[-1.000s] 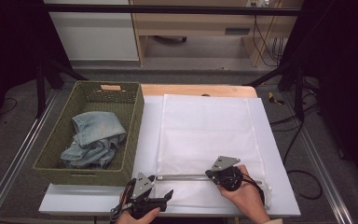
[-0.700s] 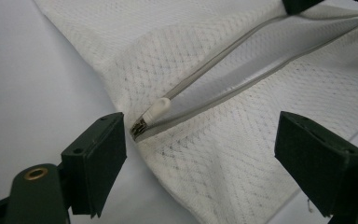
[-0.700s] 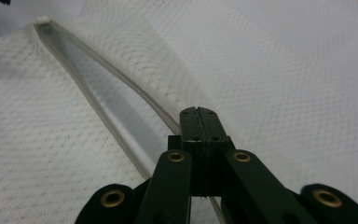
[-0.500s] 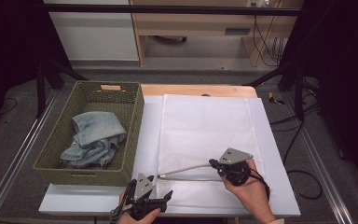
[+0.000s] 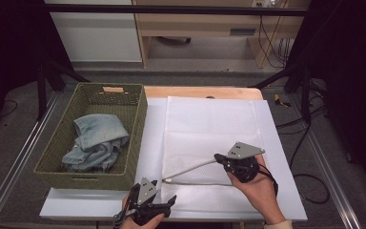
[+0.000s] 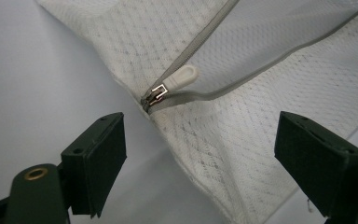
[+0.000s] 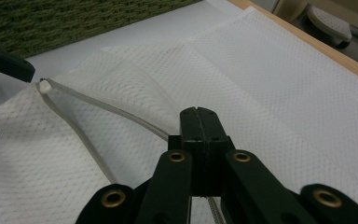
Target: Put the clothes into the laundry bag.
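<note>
Pinching the upper grey zipper edge of the white mesh laundry bag (image 5: 209, 138), the right gripper (image 5: 220, 159) had its 2 black jaws pressed fully together on the tape, as the right gripper view showed (image 7: 196, 122). That edge rose off the bag in a slanted line toward the gripper, and the lift seemed meant to part the unzipped mouth so something could go in. The bag itself lay flat on the white board (image 5: 276, 157) that covered the wooden table (image 5: 195, 92), its open end nearest the person.

The left gripper (image 5: 164, 202) sat low at the near edge of the board, held in the person's left hand (image 5: 140, 220), its jaws standing wide apart with nothing between them. In the left gripper view those jaws framed the small white zipper pull (image 6: 179, 77), which lay at the point where the 2 grey zipper tapes met, ahead of the pads and untouched. Judging by that aim, the left gripper was probably placed to pin or take hold of the bag's corner (the end where the zipper stopped) while the other side was raised.

A crumpled pair of pale blue jeans (image 5: 95, 140) rested in the olive woven basket (image 5: 138, 124) just beside the board's left edge, likely the load intended for the bag.
</note>
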